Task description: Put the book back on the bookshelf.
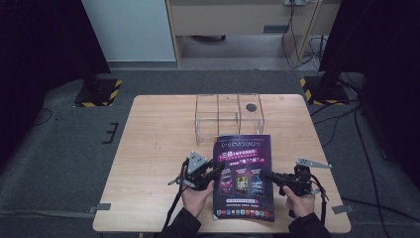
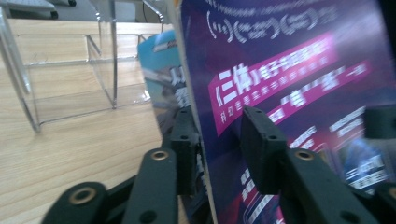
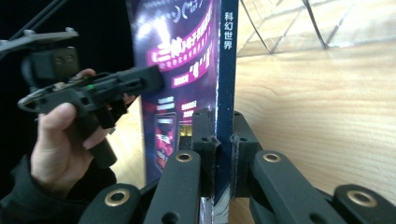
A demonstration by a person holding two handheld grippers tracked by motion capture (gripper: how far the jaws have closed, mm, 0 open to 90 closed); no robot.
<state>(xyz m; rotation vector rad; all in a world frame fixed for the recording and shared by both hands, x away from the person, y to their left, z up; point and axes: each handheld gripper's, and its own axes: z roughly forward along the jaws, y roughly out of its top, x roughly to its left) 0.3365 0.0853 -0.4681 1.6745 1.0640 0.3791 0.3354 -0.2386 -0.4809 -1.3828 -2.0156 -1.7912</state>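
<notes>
A purple-covered magazine (image 1: pixel 244 173) is held over the near middle of the wooden table (image 1: pixel 158 139). My right gripper (image 1: pixel 267 174) is at its right edge. In the right gripper view the right gripper (image 3: pixel 223 135) is shut on the magazine's blue spine (image 3: pixel 228 70), both pads pressed on it. My left gripper (image 1: pixel 220 168) is at the magazine's left edge. In the left gripper view the left gripper (image 2: pixel 219 140) stands open around the magazine (image 2: pixel 280 70). One jaw sits behind the edge and the other stands off the front cover. The right gripper view also catches the left gripper (image 3: pixel 154 79) against the cover.
A clear acrylic organizer (image 1: pixel 229 115) with three compartments stands at the back middle of the table, just beyond the magazine's top edge. A dark round spot (image 1: pixel 251 106) shows in its right compartment. Striped stand bases (image 1: pixel 99 91) and cables lie on the floor around the table.
</notes>
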